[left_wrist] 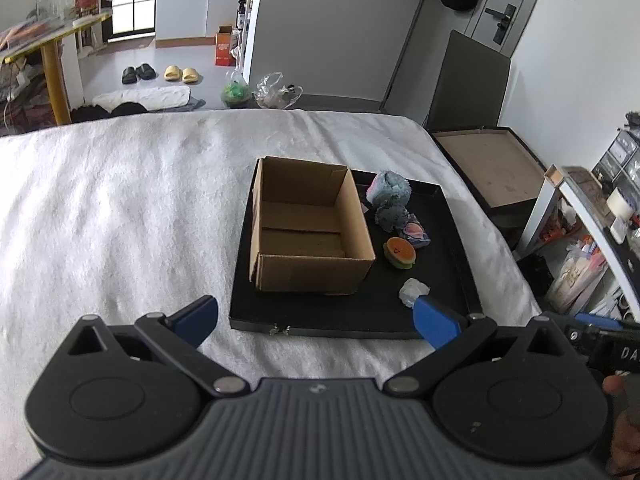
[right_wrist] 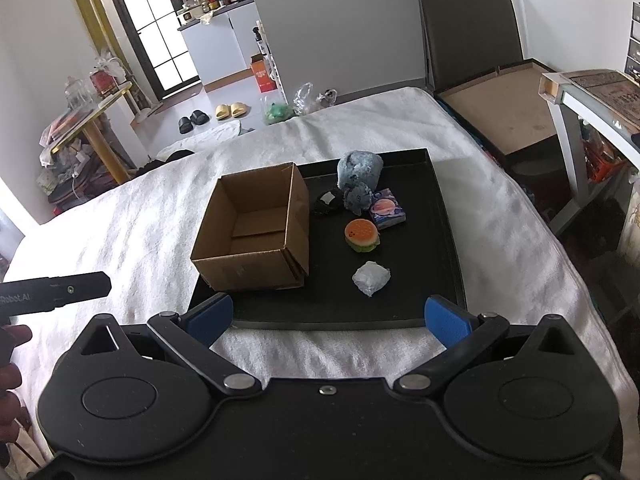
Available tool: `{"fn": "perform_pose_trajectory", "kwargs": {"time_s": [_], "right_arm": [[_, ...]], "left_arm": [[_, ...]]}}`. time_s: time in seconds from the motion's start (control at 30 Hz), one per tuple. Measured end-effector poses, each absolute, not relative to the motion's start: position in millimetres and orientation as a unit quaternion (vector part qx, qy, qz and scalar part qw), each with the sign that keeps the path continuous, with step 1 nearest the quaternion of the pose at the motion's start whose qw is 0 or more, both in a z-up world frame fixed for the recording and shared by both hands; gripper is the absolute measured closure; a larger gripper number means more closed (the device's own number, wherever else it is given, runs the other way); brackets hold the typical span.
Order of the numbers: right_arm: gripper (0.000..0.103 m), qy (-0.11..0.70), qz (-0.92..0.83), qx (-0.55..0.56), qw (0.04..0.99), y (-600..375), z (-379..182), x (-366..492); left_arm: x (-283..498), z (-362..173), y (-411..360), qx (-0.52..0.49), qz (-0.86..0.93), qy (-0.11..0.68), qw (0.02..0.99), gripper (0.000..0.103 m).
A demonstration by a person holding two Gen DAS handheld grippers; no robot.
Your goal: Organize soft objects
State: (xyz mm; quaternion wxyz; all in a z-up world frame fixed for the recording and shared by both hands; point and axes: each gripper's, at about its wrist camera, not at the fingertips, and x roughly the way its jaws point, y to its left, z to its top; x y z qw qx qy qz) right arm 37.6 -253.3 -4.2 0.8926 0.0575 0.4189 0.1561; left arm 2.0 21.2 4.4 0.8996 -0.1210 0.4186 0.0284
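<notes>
my left gripper [left_wrist: 316, 322] is spread wide and holds nothing, hovering over the white towel [left_wrist: 120, 208] just short of the near edge of the black tray [left_wrist: 452, 320]. my right gripper [right_wrist: 328, 318] is spread wide too, also with nothing in it, at the same near edge. on the tray the open box [right_wrist: 256, 232] stands to the left, with only its bare bottom showing. right of it lie the soft things: a white lump [right_wrist: 371, 278] nearest me, then a burger toy [right_wrist: 361, 235], a planet-print block [right_wrist: 387, 208], a small grey plush [right_wrist: 358, 196], a black piece [right_wrist: 329, 200] tight against the box, and a big blue plush [right_wrist: 359, 168] at the back. past the bed, slippers [right_wrist: 231, 110] and bags [right_wrist: 306, 98] sit on the floor
</notes>
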Motion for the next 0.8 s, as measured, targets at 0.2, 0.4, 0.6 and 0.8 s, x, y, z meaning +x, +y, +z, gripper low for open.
{"fn": "perform_pose_trajectory", "kwargs": {"time_s": [0.2, 0.4, 0.6, 0.8], "right_arm": [[0.000, 0.420, 0.156, 0.059, 0.892, -254.5, -5.9, 40.0], [0.000, 0.421, 0.157, 0.058, 0.891, -253.9, -6.3, 41.1], [0.000, 0.422, 0.156, 0.058, 0.891, -253.7, -6.6, 41.4], [0.000, 0.423, 0.156, 0.061, 0.891, -253.9, -9.8, 47.1]], "left_arm": [[4.7, 5.1, 23.1, -0.129, 0.031, 0.418, 0.899, 0.000], [6.6, 4.4, 22.1, -0.129, 0.032, 0.421, 0.897, 0.000], [8.7, 2.1, 22.3, -0.128, 0.030, 0.421, 0.898, 0.000], [13.5, 0.7, 23.9, -0.128, 0.028, 0.420, 0.898, 0.000]]}}
